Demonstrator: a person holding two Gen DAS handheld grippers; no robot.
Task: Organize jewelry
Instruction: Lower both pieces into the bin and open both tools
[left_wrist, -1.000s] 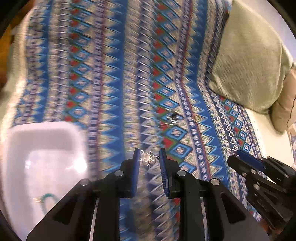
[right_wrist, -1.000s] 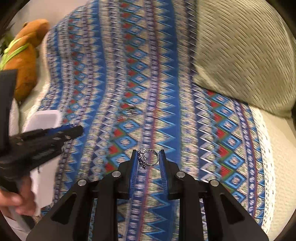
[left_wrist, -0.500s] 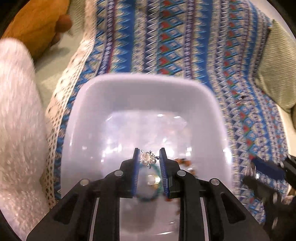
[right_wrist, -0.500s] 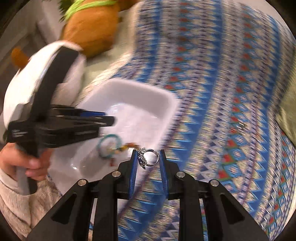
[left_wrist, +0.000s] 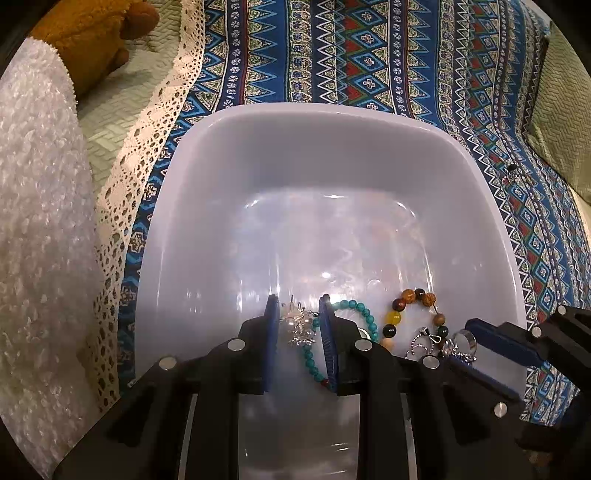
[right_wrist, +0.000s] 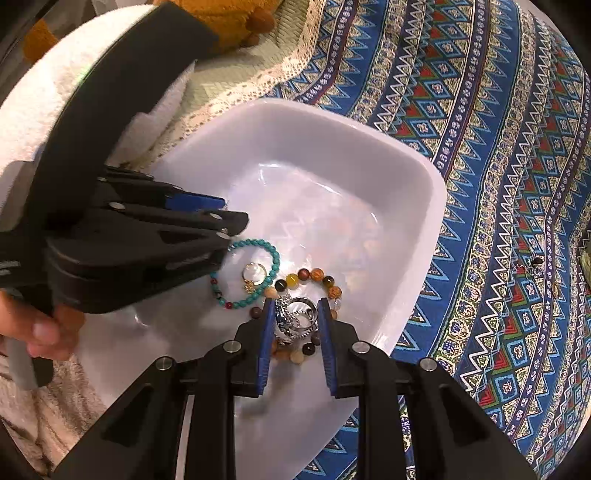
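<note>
Whereas both grippers were over the patterned cloth a second ago, each is now held low inside the white bowl (left_wrist: 229, 155), so the carry is judged finished and only the release remains. The left gripper (left_wrist: 297, 325) is seen pinching a pearl flower brooch (left_wrist: 298, 326) between its blue pads, just above the bowl floor. The right gripper (right_wrist: 295, 319) is pinching a silver ring (right_wrist: 301, 314) with a crusted ornament, directly over the mixed-bead bracelet (right_wrist: 306, 277). Already lying in the bowl are noted a turquoise bead bracelet (right_wrist: 258, 258), a small gold-trimmed ring (right_wrist: 255, 275) inside its loop, and the amber-and-brown bracelet. Neither held piece has yet been dropped.

Beyond the bowl, a blue, red and cream zigzag-patterned blanket (left_wrist: 369, 55) with a lace border (left_wrist: 147, 147) is recorded as the working surface, apparently a bed. One small dark jewelry piece (right_wrist: 533, 264) is left on the cloth, well apart from the bowl. Farther off, an orange plush toy (left_wrist: 92, 40) and an olive cushion (left_wrist: 565, 110) are noted.
</note>
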